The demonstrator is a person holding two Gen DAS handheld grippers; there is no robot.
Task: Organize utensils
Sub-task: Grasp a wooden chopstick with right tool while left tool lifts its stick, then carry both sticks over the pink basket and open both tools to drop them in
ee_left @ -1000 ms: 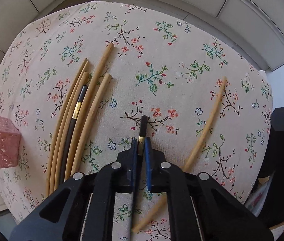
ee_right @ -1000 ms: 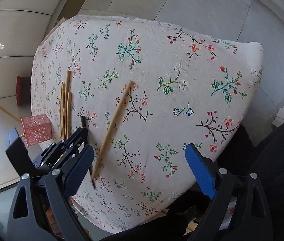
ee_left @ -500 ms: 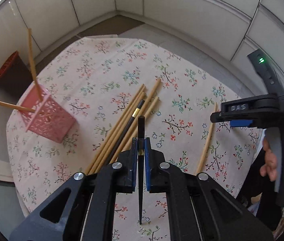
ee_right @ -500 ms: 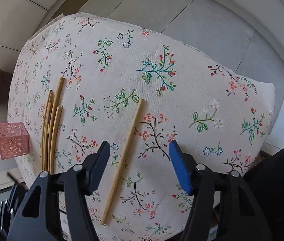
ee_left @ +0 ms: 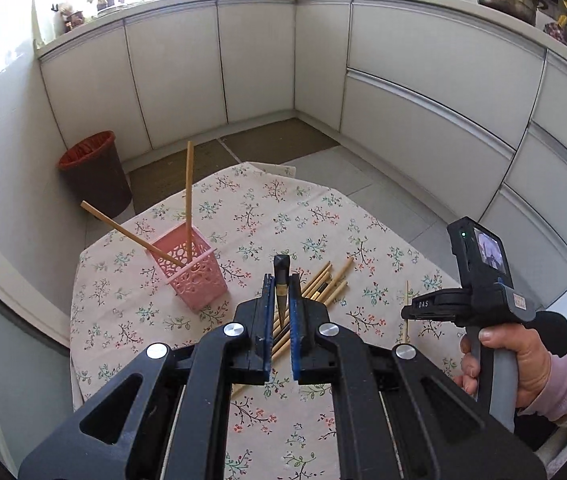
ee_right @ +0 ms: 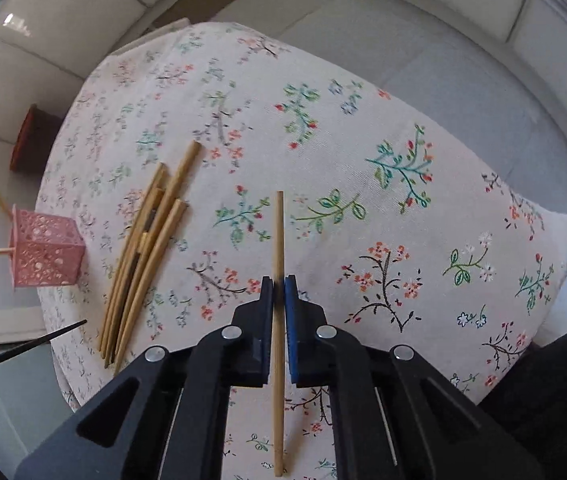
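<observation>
My left gripper is shut on a black chopstick with a gold band, held well above the table; its tip shows in the right wrist view. My right gripper is shut on a single bamboo chopstick lying on the floral cloth; its body shows in the left wrist view. A pink perforated holder holds two bamboo chopsticks; it also shows in the right wrist view. A bundle of bamboo chopsticks with one black one lies beside it.
The small table with floral cloth stands in a kitchen corner. A dark bin with a red liner stands on the floor beyond the table. White cabinets line the walls.
My left gripper has lifted the black chopstick off the table and tilted up. My right gripper has moved over the lone bamboo chopstick and closed on it.
</observation>
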